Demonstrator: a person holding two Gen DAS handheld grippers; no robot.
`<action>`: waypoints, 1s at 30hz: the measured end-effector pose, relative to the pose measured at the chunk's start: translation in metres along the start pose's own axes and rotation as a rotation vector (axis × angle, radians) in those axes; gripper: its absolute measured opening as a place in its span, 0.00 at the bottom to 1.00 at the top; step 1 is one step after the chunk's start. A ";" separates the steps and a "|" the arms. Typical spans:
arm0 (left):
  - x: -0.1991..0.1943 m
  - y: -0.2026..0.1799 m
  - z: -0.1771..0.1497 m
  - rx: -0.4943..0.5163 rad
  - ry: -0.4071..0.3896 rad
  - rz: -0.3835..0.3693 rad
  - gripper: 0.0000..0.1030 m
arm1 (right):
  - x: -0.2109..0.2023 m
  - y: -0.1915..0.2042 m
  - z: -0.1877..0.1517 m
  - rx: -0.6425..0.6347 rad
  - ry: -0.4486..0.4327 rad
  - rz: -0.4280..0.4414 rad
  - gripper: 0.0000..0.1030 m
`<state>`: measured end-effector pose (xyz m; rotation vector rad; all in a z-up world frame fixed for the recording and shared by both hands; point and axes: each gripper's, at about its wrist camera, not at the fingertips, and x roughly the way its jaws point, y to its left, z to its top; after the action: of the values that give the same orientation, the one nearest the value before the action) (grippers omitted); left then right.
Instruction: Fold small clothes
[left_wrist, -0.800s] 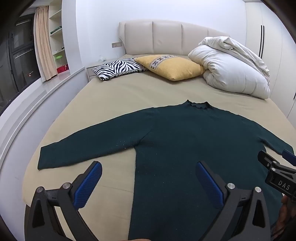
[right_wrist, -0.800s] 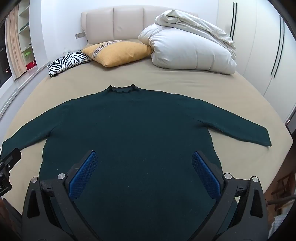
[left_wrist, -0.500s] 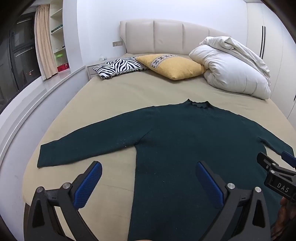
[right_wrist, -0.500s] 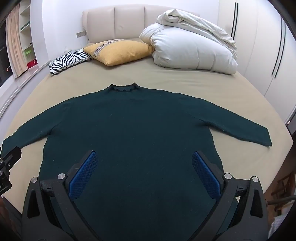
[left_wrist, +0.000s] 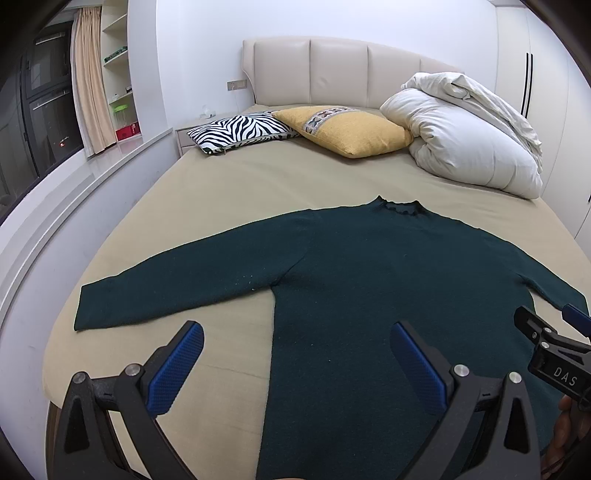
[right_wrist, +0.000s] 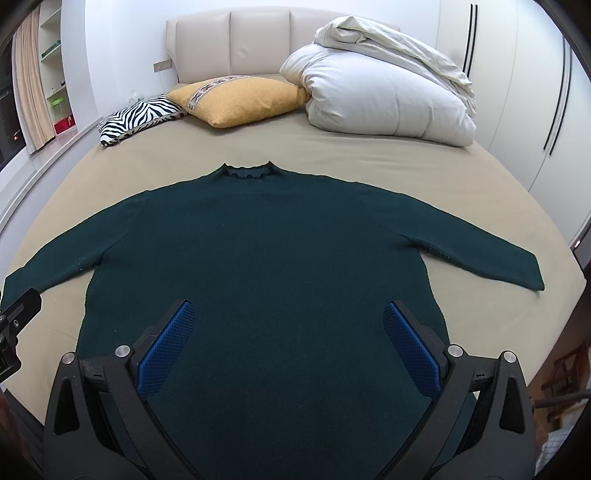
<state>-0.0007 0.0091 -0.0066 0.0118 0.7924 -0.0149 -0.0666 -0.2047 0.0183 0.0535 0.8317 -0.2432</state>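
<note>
Green sweater flat — hand-held gripper agape.

One dark green knitted long-sleeved sweater is being shown spread flat on one bed with a beige sheet. Two cushions are being counted by the padded headboard: one zebra-striped cushion and one mustard-yellow cushion with a patterned band. One bundled white duvet is being seen. Two tools are being seen: the left tool and the right tool.
</note>
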 end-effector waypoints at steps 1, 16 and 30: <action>0.000 0.000 0.000 0.000 0.001 0.000 1.00 | 0.000 0.000 0.000 0.000 0.000 0.001 1.00; 0.000 -0.001 0.001 0.000 0.003 0.001 1.00 | 0.000 0.002 -0.004 -0.006 0.002 0.003 1.00; 0.001 -0.001 0.002 0.001 0.005 0.001 1.00 | 0.002 0.003 -0.005 -0.006 0.006 0.006 1.00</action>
<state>0.0010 0.0083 -0.0059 0.0136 0.7971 -0.0140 -0.0685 -0.2015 0.0133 0.0513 0.8381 -0.2354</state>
